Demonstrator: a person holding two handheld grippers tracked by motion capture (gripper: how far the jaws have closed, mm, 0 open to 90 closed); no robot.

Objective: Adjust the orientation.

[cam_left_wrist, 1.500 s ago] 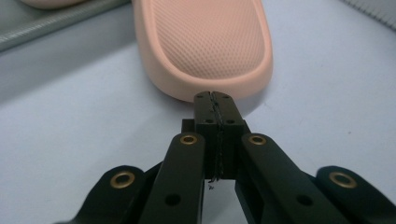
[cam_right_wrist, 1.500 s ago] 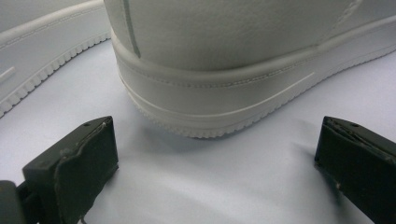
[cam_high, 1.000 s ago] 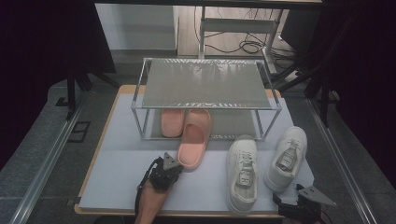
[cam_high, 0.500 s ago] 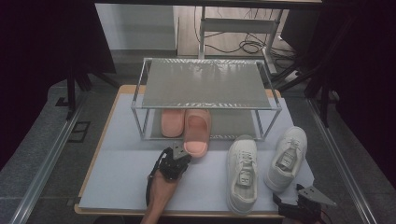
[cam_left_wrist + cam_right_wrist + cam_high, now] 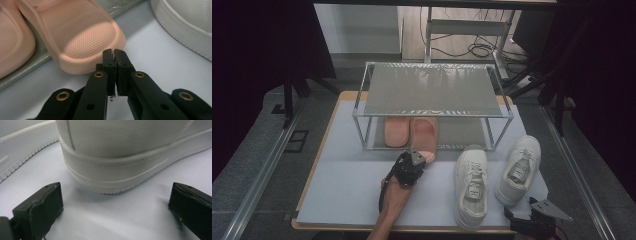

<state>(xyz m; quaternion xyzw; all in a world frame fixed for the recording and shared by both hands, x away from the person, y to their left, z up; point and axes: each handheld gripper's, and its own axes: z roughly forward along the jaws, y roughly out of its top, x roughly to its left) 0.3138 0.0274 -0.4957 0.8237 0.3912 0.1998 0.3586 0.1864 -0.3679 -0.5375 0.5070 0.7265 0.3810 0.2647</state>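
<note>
High view: a metal rack [image 5: 432, 95] stands at the back of the desk [image 5: 347, 185], which is covered by a pale sheet. Two pink slippers lie side by side on the rack's lower shelf. The left slipper [image 5: 395, 131] sits fully under the top shelf; the right slipper [image 5: 424, 137] has its heel end sticking out over the front edge onto the sheet. The left tongs [image 5: 416, 156], carried by a hand [image 5: 394, 192] coming in from the bottom edge, point at that heel and are right against it. To the right, two white sneakers rest on the sheet in front of the rack: the near sneaker [image 5: 472, 185] lies lengthwise, and the far sneaker [image 5: 518, 169] lies tilted just beside it. The right tongs [image 5: 532, 220] sit at the desk's near right corner, just behind the far sneaker's heel.

Left gripper view: the left tongs [image 5: 114, 53] are closed, pads pressed together with nothing between them. Their tips touch or almost touch the rim of the right slipper [image 5: 82, 37]; I cannot tell which. The left slipper [image 5: 12, 42] lies beside it, and a sneaker [image 5: 187, 22] shows at upper right.

Right gripper view: the right tongs [image 5: 115, 207] stand wide open, empty, one jaw at each lower corner. The rounded heel of a sneaker [image 5: 120, 152] sits on the sheet just ahead, apart from both jaws. The sole edge of the other sneaker [image 5: 25, 137] runs along the upper left.
</note>
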